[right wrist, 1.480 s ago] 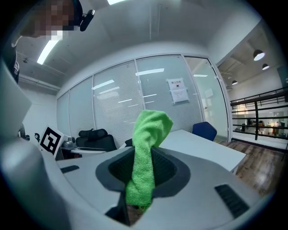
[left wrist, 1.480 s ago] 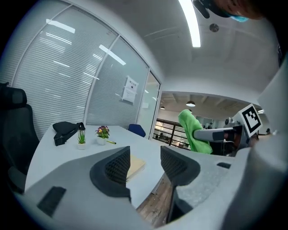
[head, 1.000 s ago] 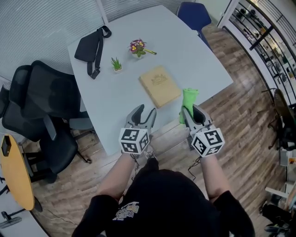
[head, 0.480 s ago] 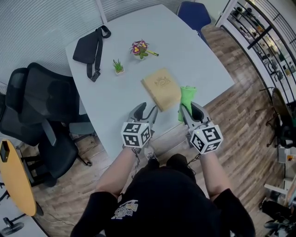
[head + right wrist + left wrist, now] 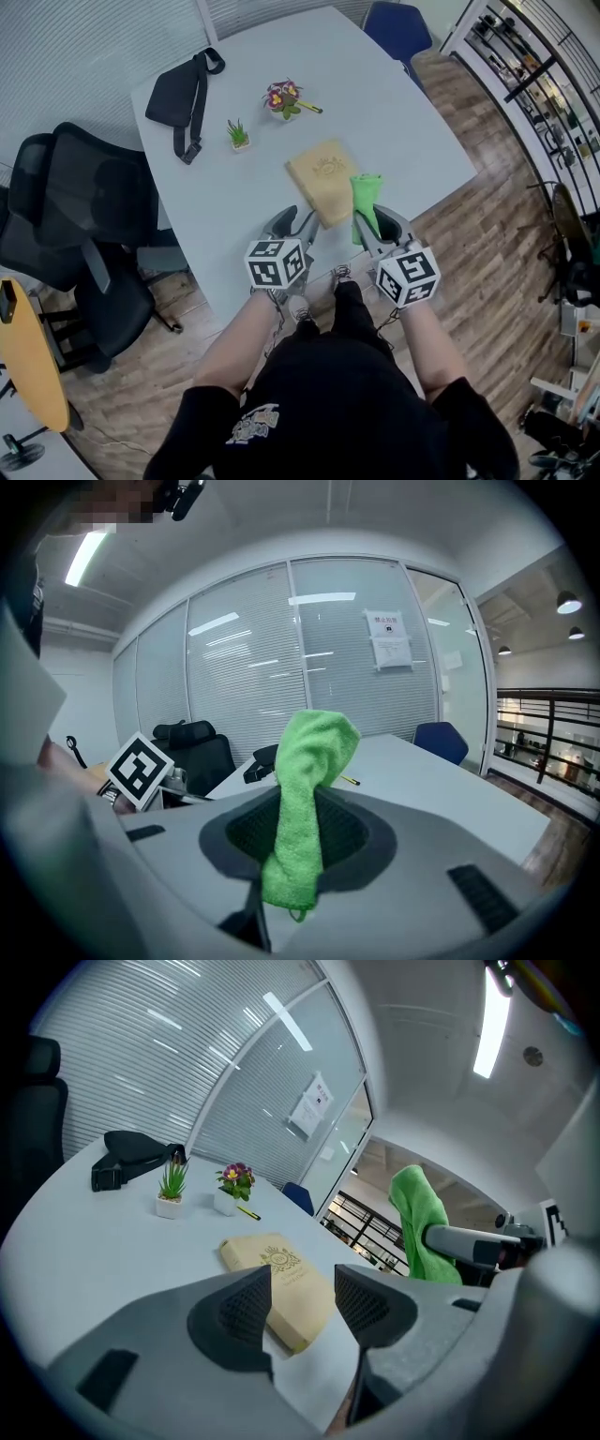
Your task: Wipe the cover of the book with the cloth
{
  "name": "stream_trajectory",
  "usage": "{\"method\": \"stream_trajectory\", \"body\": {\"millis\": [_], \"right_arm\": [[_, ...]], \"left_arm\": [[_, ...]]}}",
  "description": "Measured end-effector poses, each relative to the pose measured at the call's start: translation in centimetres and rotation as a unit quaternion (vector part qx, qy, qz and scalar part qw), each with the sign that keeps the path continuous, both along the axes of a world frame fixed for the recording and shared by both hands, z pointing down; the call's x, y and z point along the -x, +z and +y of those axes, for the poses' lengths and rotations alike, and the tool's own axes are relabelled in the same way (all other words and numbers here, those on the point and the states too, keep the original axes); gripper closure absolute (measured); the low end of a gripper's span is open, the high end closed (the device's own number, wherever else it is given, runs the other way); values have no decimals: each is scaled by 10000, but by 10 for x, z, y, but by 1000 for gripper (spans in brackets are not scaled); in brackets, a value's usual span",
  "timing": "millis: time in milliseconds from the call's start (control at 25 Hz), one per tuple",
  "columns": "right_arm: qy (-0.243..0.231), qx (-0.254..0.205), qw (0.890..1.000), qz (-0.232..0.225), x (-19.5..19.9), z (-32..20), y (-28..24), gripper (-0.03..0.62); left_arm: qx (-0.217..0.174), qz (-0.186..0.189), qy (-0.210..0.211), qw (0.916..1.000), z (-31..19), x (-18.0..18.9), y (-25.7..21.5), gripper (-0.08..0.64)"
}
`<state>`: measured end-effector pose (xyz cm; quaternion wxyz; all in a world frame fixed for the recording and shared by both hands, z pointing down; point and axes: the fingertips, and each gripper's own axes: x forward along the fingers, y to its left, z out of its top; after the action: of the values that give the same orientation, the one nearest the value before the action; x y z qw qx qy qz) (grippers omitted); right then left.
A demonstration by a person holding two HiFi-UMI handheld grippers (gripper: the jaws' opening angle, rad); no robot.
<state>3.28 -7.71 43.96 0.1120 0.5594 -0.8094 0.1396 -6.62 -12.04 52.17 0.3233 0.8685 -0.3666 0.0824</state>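
Note:
A tan book (image 5: 323, 176) with a gold emblem lies flat on the white table (image 5: 394, 112), close to its front edge. My right gripper (image 5: 372, 221) is shut on a green cloth (image 5: 363, 199), which stands up from the jaws right beside the book's right edge. In the right gripper view the cloth (image 5: 305, 799) is pinched between the pads and hangs out below them. My left gripper (image 5: 298, 223) hovers at the table's front edge, just short of the book's near corner. Its jaws are open and empty, with the book (image 5: 279, 1274) showing between them.
At the back of the table lie a black bag (image 5: 183, 92), a small potted plant (image 5: 238, 133), and a flower pot (image 5: 279, 96) with a yellow pen beside it. Black office chairs (image 5: 84, 206) stand to the left and a blue chair (image 5: 398, 28) at the far end.
My right gripper has carried the cloth leftward, from well right of the book to right beside its right edge. The left gripper has hardly moved.

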Motion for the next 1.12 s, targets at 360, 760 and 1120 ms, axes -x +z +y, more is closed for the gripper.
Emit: {"method": "stream_trajectory", "body": {"millis": [360,760,1120], "right_arm": [[-625,436,9970,130,2,-29,41,491],[-992,1081,9892,16,-5,-56,95,491],[-1252,1667,9780,73,3,-57,137,491]], "left_arm": [[738,-18,-449,9963,-23,-14,42,362],[1601,-140,-692,9846,-44,-28,95,338],[1989,-258,-778,9766,-57,-33,121,333]]}}
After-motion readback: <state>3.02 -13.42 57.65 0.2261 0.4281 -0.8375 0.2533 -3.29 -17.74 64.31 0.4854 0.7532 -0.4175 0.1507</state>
